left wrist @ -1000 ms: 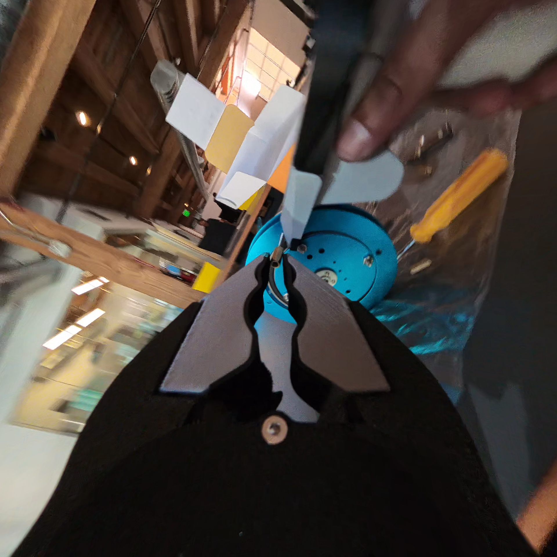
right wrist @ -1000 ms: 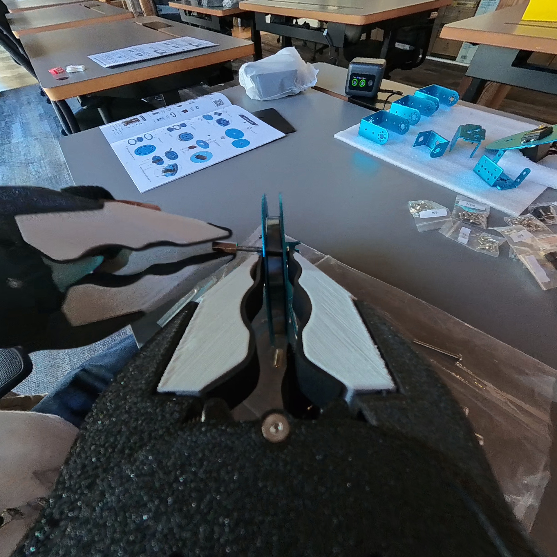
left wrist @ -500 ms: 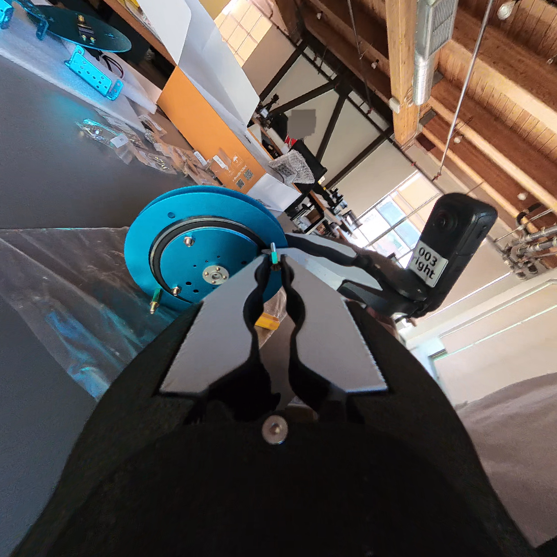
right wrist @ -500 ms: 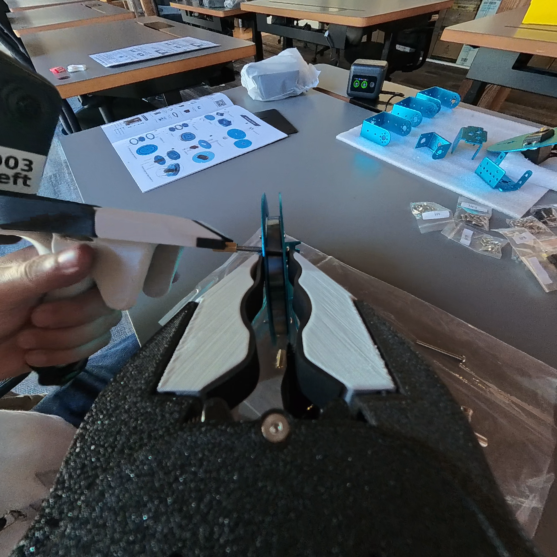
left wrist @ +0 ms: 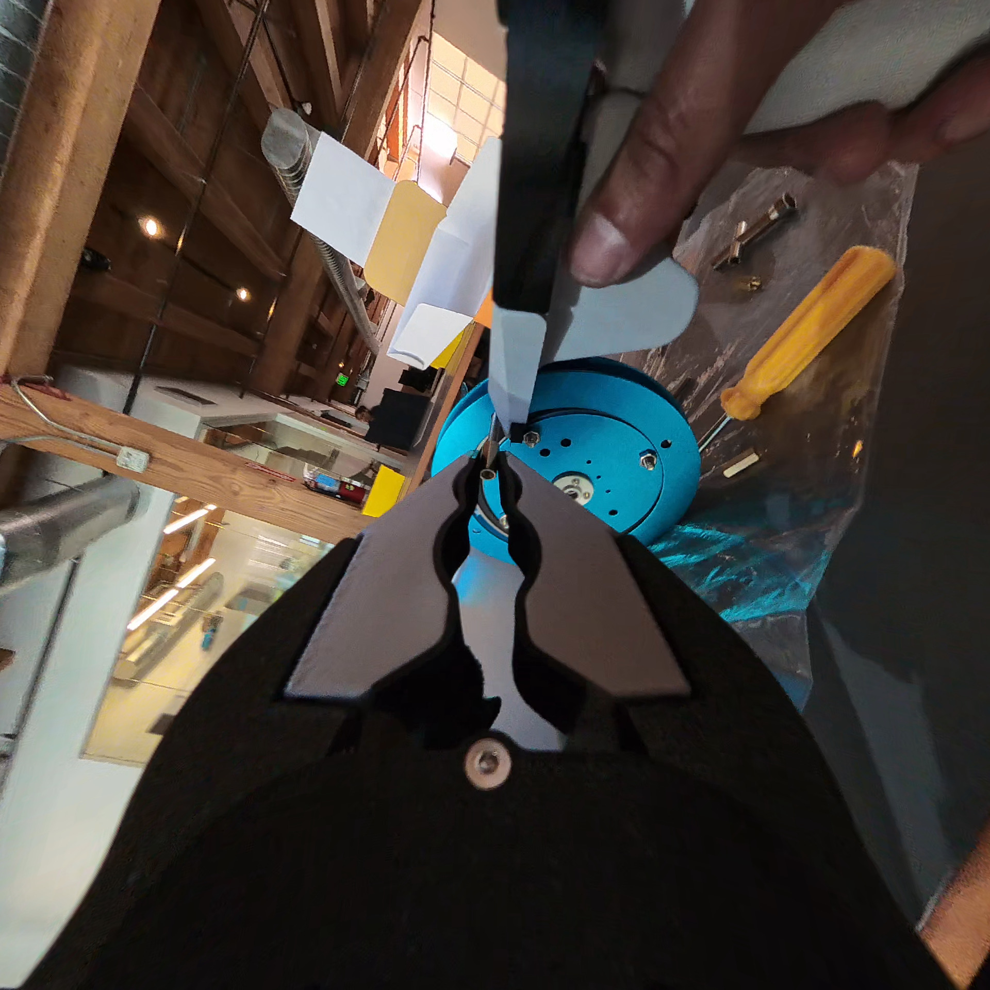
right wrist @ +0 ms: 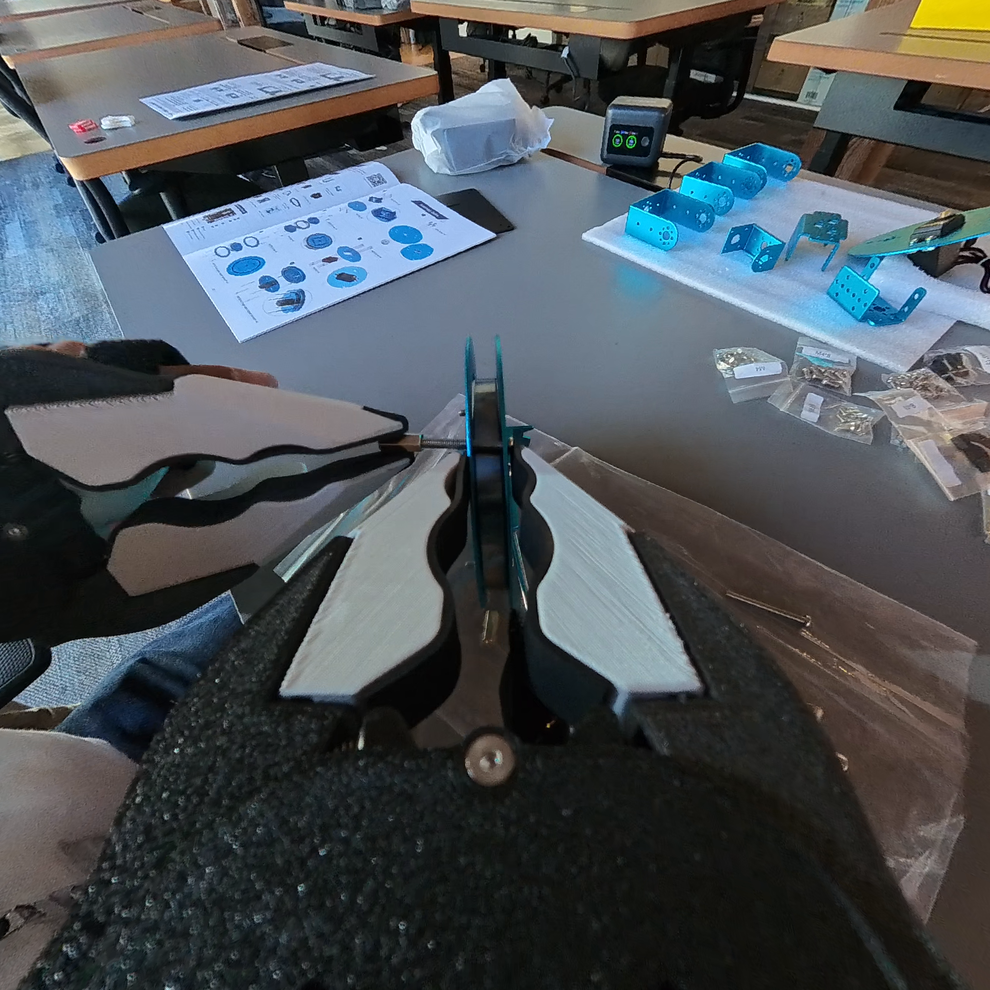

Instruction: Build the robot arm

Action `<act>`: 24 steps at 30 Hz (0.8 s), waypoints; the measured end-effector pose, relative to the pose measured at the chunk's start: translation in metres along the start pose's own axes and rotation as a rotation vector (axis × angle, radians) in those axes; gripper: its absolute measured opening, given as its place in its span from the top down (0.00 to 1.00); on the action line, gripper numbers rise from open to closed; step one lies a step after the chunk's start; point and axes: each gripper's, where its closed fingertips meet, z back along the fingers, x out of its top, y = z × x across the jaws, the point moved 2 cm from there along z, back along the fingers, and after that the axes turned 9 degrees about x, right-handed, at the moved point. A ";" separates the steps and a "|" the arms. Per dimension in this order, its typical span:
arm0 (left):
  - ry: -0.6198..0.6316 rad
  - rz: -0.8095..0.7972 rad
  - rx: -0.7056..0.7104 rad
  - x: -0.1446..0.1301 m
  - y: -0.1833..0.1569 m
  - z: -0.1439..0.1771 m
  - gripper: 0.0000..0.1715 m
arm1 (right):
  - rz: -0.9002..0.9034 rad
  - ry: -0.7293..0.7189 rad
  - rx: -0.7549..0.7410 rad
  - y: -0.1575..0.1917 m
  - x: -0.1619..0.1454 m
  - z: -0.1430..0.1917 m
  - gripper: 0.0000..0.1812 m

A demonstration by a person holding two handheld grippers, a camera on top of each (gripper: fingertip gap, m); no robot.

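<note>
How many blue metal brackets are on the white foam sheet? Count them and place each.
6. Three U-shaped brackets line the foam sheet's far left; two small brackets sit mid-sheet; one long bracket lies at its near edge. Others may hide beyond the frame.

Workshop classroom: rows of desks (right wrist: 225,102), blue brackets (right wrist: 669,217), exposed timber beams (left wrist: 160,444).

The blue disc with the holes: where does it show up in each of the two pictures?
Left wrist view: the blue disc shows face-on just right of centre, beyond the fingers.
Right wrist view: the same disc stands edge-on at centre, clamped between the fingers.
Shared landmark: the brass standoff at its face.
</note>
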 end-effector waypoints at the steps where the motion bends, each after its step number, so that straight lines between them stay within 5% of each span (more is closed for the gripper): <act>1: 0.009 0.088 -0.011 0.000 0.001 0.000 0.97 | -0.001 0.001 0.001 0.000 0.000 0.000 0.92; 8: 0.155 1.526 -0.378 -0.011 0.008 0.003 0.84 | 0.001 0.005 0.006 0.003 0.001 -0.002 0.92; 12: 0.096 1.763 -0.503 -0.011 0.006 0.002 0.90 | 0.011 0.009 0.005 0.004 0.001 -0.003 0.92; 15: 0.113 1.617 -0.472 -0.005 0.005 0.002 0.97 | 0.012 0.015 0.002 0.005 0.001 -0.003 0.92; 17: 0.127 1.358 -0.393 -0.005 0.004 0.002 0.98 | 0.008 0.010 0.002 0.005 0.001 -0.003 0.92; 24: -0.056 -0.179 0.072 -0.009 0.003 -0.001 0.98 | -0.005 0.005 0.002 0.002 0.001 -0.003 0.92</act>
